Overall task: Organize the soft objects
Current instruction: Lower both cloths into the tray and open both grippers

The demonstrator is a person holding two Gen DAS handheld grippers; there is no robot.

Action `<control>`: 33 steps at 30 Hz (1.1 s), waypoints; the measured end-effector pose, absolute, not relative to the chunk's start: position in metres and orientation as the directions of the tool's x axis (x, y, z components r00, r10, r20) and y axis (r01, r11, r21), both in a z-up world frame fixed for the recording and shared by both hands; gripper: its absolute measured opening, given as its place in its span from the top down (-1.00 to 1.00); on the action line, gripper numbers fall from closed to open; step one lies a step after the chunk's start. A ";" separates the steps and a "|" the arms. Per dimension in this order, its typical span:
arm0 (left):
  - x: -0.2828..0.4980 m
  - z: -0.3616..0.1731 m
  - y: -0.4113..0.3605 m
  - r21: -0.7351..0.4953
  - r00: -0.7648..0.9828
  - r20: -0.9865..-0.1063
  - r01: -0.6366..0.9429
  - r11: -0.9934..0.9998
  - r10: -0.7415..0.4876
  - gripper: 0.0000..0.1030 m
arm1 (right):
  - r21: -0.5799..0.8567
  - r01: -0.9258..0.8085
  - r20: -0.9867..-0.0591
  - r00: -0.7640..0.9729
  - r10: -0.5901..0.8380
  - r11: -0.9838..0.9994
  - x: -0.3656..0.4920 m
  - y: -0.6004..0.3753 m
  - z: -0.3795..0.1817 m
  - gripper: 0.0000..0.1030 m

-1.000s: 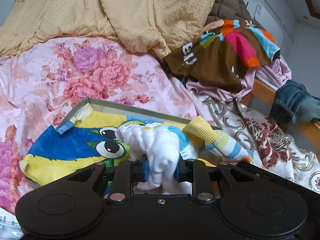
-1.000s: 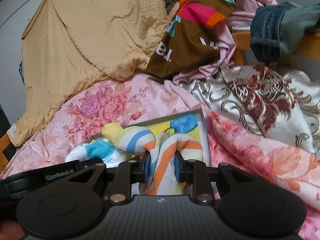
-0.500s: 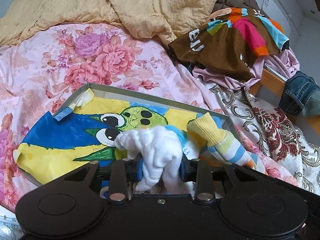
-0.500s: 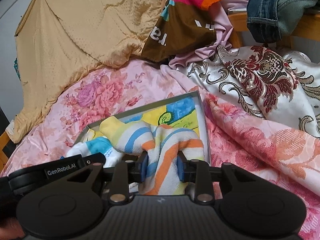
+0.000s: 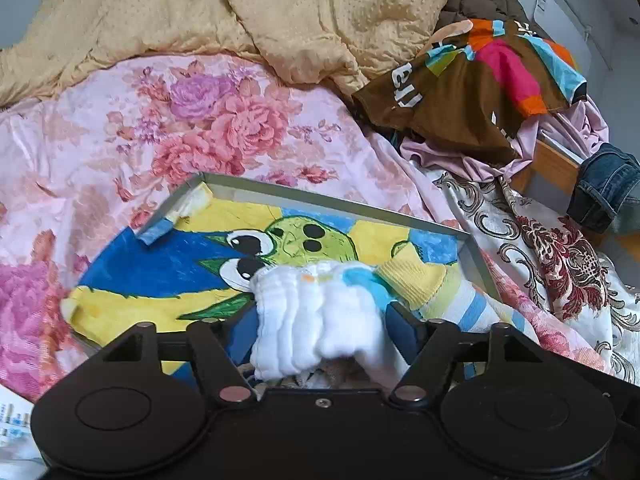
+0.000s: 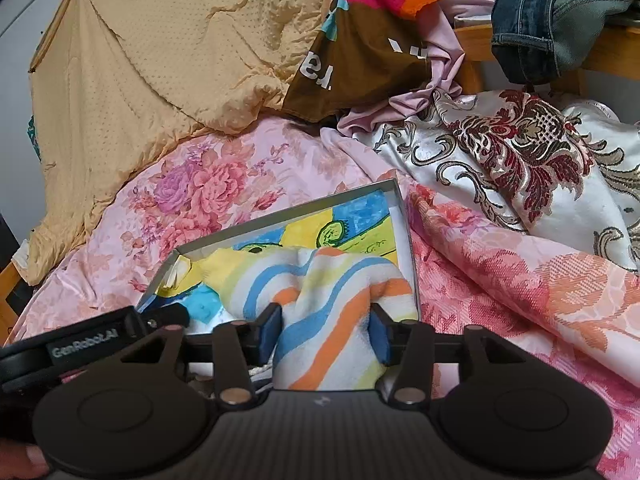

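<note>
The left claw (image 5: 322,334) is hovering low over a shallow grey box (image 5: 328,199) lying on a bed covered with a pink floral sheet (image 5: 208,128). Its jaws are opening, and a bunched white sock (image 5: 316,312) with a light-blue patch is sitting between the blue pads. The left pad is standing clear of the fabric; the right pad is lying close against the sock, though the bunched cloth is hiding whether it is actually touching. The sock is resting inside the box, on a painted lining showing a green cartoon face (image 5: 296,240) over blue and yellow.

The right claw (image 6: 324,336) is poised over the same box (image 6: 280,216), towards its right end, and its jaws are opening too. A striped sock (image 6: 332,300), banded white, blue, orange and yellow, is lying between its pads, heaped on the box floor; both pads are sitting right at the edges of the fabric without squeezing it. In the left wrist view the striped sock's yellow cuff (image 5: 412,276) is lying just beside the white sock.

Beyond the box, a yellow quilt (image 5: 240,20) is piled at the head of the bed, a brown multicoloured garment (image 5: 460,108) is draped over pale lilac cloth, and an ornate cream-and-red fabric (image 6: 520,152) is spreading to the right, with folded jeans (image 6: 552,16) above it.
</note>
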State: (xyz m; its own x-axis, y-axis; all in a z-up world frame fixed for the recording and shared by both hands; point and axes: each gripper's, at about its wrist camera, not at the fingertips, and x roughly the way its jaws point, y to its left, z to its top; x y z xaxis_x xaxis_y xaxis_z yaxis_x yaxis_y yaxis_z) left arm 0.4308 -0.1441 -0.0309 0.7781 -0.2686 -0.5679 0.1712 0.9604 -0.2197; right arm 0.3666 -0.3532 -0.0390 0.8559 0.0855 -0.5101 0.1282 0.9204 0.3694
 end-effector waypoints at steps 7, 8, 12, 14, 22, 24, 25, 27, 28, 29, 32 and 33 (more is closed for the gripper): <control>0.413 -0.010 -0.129 -0.209 0.807 -0.538 0.155 0.966 -0.246 -0.65 | 0.369 0.096 -0.456 0.885 0.090 0.924 0.347 -0.350 -0.017 -0.58; 0.410 -0.007 -0.127 -0.202 0.810 -0.534 0.154 0.967 -0.241 -0.66 | 0.362 0.090 -0.447 0.890 0.088 0.928 0.343 -0.349 -0.013 -0.60; 0.395 0.008 -0.117 -0.198 0.827 -0.513 0.146 0.969 -0.229 -0.78 | 0.334 0.064 -0.417 0.905 0.087 0.940 0.328 -0.340 0.003 -0.73; 0.387 0.016 -0.110 -0.201 0.835 -0.501 0.144 0.969 -0.228 -0.82 | 0.316 0.053 -0.400 0.913 0.083 0.947 0.320 -0.335 0.010 -0.80; 0.346 0.045 -0.090 -0.159 0.878 -0.438 0.136 0.978 -0.193 -0.96 | 0.299 0.054 -0.355 0.933 0.058 0.953 0.290 -0.328 0.030 -0.99; 0.335 0.050 -0.086 -0.142 0.886 -0.426 0.136 0.981 -0.184 -0.96 | 0.296 0.051 -0.340 0.939 0.055 0.954 0.281 -0.327 0.034 -0.99; 0.328 0.052 -0.083 -0.137 0.889 -0.420 0.138 0.981 -0.183 -0.97 | 0.294 0.050 -0.332 0.942 0.053 0.954 0.276 -0.326 0.036 -0.99; 0.318 0.055 -0.079 -0.133 0.891 -0.415 0.141 0.981 -0.184 -0.98 | 0.292 0.054 -0.318 0.947 0.044 0.955 0.266 -0.324 0.039 -0.99; 0.312 0.056 -0.076 -0.133 0.892 -0.411 0.142 0.981 -0.185 -0.98 | 0.291 0.053 -0.311 0.949 0.042 0.955 0.260 -0.323 0.040 -0.99; 0.305 0.058 -0.074 -0.135 0.894 -0.407 0.144 0.980 -0.187 -0.98 | 0.289 0.052 -0.303 0.952 0.040 0.956 0.254 -0.321 0.042 -0.99; 0.286 0.061 -0.067 -0.151 0.902 -0.385 0.147 0.978 -0.195 -0.98 | 0.281 0.045 -0.278 0.960 0.036 0.959 0.236 -0.315 0.044 -0.99; 0.281 0.062 -0.064 -0.158 0.904 -0.378 0.147 0.976 -0.197 -0.98 | 0.275 0.040 -0.268 0.963 0.036 0.961 0.230 -0.313 0.045 -0.99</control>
